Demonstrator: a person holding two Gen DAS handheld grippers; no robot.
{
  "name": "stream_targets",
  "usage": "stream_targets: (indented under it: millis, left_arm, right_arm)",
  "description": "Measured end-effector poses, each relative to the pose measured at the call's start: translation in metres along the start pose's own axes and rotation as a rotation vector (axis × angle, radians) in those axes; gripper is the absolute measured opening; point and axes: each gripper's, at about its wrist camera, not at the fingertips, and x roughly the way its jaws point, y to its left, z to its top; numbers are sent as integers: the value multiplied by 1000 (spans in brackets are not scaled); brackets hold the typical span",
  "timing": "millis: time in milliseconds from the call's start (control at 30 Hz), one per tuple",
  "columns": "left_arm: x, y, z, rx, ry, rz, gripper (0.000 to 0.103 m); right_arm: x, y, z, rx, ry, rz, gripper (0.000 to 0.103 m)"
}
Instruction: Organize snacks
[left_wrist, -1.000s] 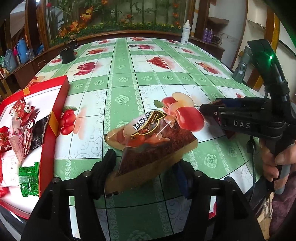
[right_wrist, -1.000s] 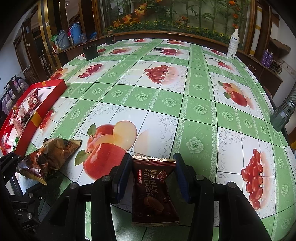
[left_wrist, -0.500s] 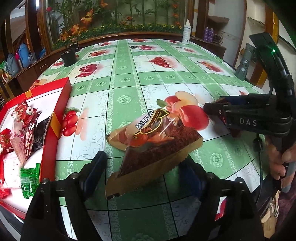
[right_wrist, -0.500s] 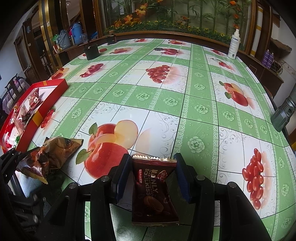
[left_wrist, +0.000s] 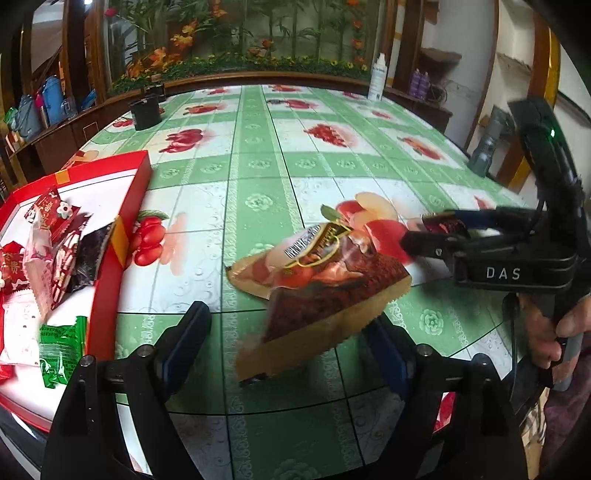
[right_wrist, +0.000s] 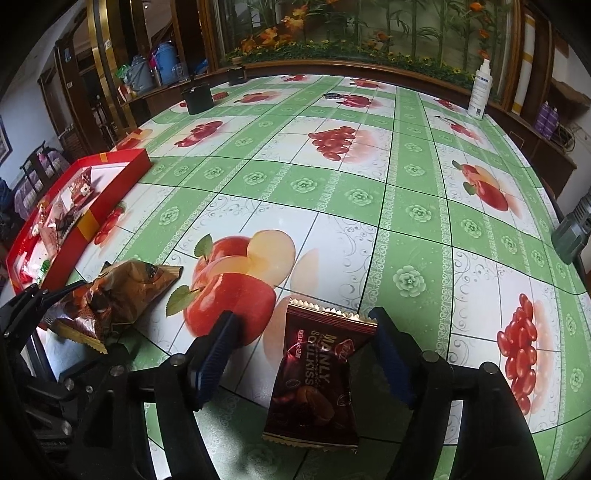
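A brown and gold snack packet (left_wrist: 317, 280) lies on the table between the fingers of my left gripper (left_wrist: 291, 332), whose jaws stand wide open around it. It also shows in the right wrist view (right_wrist: 118, 295). A dark red Manly Soulkiss packet (right_wrist: 314, 380) lies between the open jaws of my right gripper (right_wrist: 303, 339), close to the right finger. The right gripper also shows in the left wrist view (left_wrist: 436, 236) with the dark red packet (left_wrist: 443, 225) between its fingers. A red box (left_wrist: 107, 258) with several wrapped snacks sits at the left.
The red box also shows in the right wrist view (right_wrist: 122, 162). A white spray bottle (right_wrist: 480, 88) and a black container (right_wrist: 197, 98) stand at the table's far edge. A grey object (right_wrist: 572, 229) sits at the right edge. The tablecloth (right_wrist: 332, 177) is green with fruit prints.
Both grippers' jaws have opened wider. The brown packet now lies loose between the left fingers, and the dark red packet lies loose between the right fingers.
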Motion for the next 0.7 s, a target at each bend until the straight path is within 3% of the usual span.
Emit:
stream_targets:
  millis: [567,667,700]
  left_arm:
    - [-24,6,-2,102,-19,30,84]
    - [-36,6,-9,116,-30,29,84]
    - [-40,7,-11,121,-31,27,84]
  right_arm:
    - [-9,-25,-10,-20,6,-27,73]
    - [-10,-23,-9,-14,5,-34,69]
    - [-10,-22,-9,-16,4,-37,62]
